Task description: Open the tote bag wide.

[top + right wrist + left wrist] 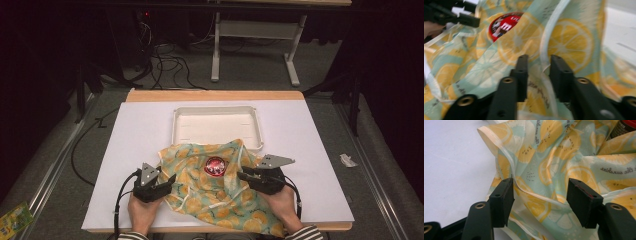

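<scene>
A lemon-print bag (220, 197) lies crumpled on the white sheet at the table's front centre. Inside its mouth sits a can with a round red lid (216, 166). My left gripper (169, 182) is at the bag's left edge. In the left gripper view, my left gripper (540, 187) is open wide, with the bag's pale hem (524, 188) running between the jaws. My right gripper (243, 176) is at the bag's right side. In the right gripper view, my right gripper (539, 62) has its jaws close together with a gap, the hem (545, 53) between them, and the red lid (505, 25) beyond.
A white tray (175, 127) stands just behind the bag at mid table. On either side of the bag is bare white sheet (140, 135). Cables (167, 65) and a table frame (216, 50) are on the floor behind. A green packet (15, 220) lies on the floor at the lower left.
</scene>
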